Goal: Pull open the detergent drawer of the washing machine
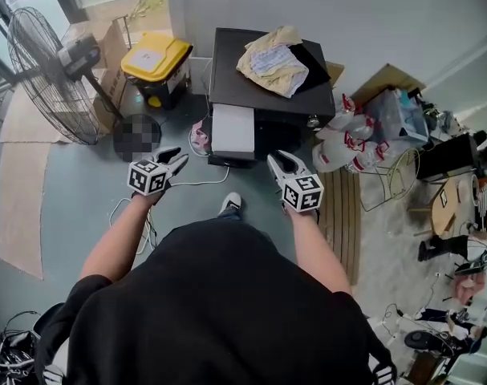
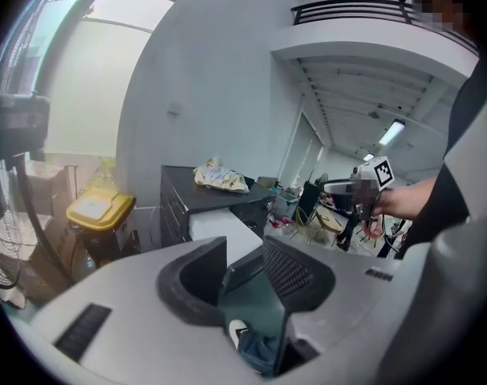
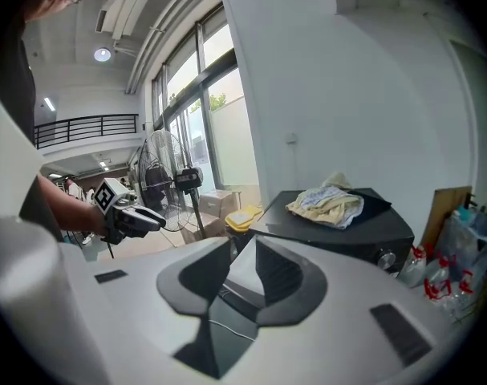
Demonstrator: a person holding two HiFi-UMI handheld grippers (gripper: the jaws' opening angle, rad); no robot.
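Tools first: my left tool [image 1: 176,158] and my right tool [image 1: 279,160] both hang in the air in front of the washing machine [image 1: 267,87]. Each has its jaws spread with nothing between them, and through the gaps I see only the floor [image 1: 83,207] and the machine beyond. Neither tool touches the machine.

A white block juts forward from the machine's front at its left side, just beyond my left tool. I take it for the detergent drawer [image 1: 232,131], standing pulled out. If that is right, it already lies much as the task asks. The scene would fit a drawer fully drawn with my tools clear of it, or one partly out that wants more travel. I cannot tell how far it runs.

Any pull on it should, I judge, go straight out along its own line. One tool should grip squarely on the front lip and keep level, with no twist. The pull should ease near the end so the drawer neither jams nor comes free.

The drawer looks plain white and rectangular, bright against the matt black body. From above I can make out no compartments and no handle. A crumpled pale cloth [image 1: 273,58] lies on the machine's top, well back from the drawer.
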